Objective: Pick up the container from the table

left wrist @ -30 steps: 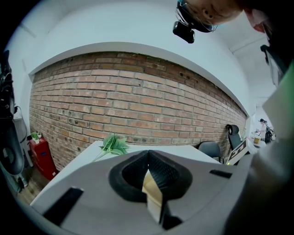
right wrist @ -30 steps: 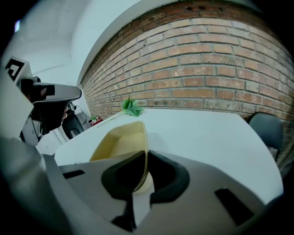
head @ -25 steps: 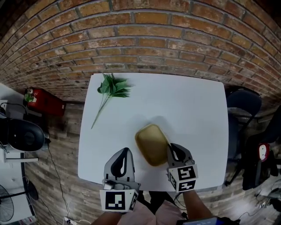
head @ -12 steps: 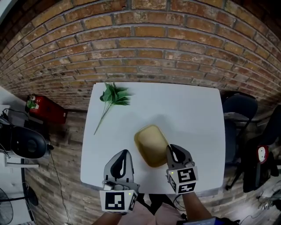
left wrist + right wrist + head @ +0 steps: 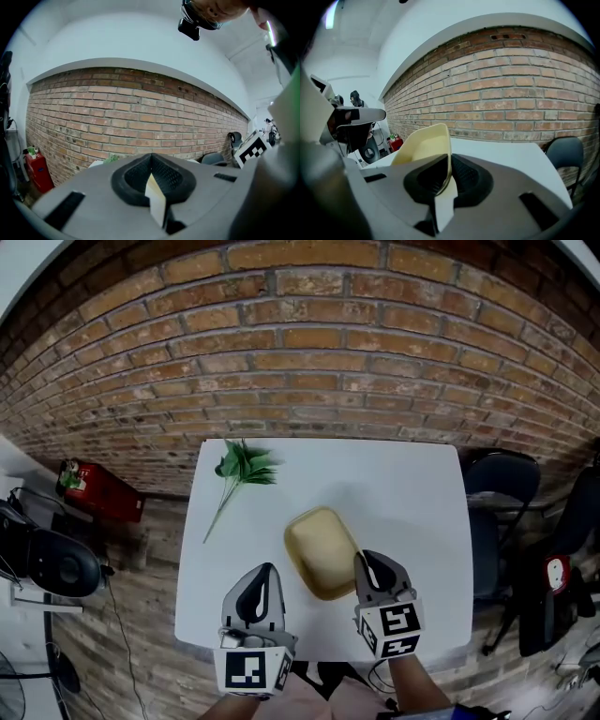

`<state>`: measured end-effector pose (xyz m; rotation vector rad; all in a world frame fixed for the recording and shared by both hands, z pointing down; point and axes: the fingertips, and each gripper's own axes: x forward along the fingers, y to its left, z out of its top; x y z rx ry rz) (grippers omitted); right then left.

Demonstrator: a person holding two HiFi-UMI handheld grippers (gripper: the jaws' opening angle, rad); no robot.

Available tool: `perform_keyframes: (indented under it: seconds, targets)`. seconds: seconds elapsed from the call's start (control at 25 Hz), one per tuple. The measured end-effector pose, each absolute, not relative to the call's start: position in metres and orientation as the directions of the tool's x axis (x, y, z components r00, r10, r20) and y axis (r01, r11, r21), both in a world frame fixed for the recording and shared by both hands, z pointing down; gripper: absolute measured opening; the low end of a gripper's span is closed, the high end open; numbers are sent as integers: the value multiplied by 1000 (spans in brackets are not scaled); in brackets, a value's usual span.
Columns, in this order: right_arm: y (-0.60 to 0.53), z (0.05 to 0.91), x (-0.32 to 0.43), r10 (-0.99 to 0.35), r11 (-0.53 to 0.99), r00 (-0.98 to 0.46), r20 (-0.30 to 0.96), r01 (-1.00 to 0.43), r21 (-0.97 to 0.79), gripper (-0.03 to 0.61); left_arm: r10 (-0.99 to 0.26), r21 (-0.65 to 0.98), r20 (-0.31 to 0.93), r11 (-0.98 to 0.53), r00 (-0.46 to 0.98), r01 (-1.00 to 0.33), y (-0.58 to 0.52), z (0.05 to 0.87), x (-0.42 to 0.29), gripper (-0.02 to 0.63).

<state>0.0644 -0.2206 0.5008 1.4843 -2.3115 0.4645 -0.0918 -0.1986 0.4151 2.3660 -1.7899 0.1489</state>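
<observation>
Pinching one thin wall of the yellow container (image 5: 321, 549) in my right gripper (image 5: 368, 568), I have those jaws drawn narrow on its rim. In the right gripper view the wall stands edge-on between the pads and the body juts up and to the left of them. From the head view the yellow container sits in the lower middle of the frame, over the white bench (image 5: 412, 493). I cannot tell whether its far end is clear of the surface.

My left gripper (image 5: 263, 570) hangs at the lower left, beside the yellow container but apart from it, jaws together on nothing.

I judge the risk to be this one-sided hold. All the weight hangs off one edge, so the yellow container may pivot in the pads or its thin wall may flex and slide free. With nothing supporting the other side, it would drop onto the bench or off the near edge.
</observation>
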Motion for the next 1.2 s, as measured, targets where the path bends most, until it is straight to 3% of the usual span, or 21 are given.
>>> perform_keyframes:
  seconds: [1.2]
  targets:
    - [-223, 371, 73, -906, 378, -369, 206, -926, 1, 25, -964, 31, -4, -267, 267, -963, -200, 335, -92, 8]
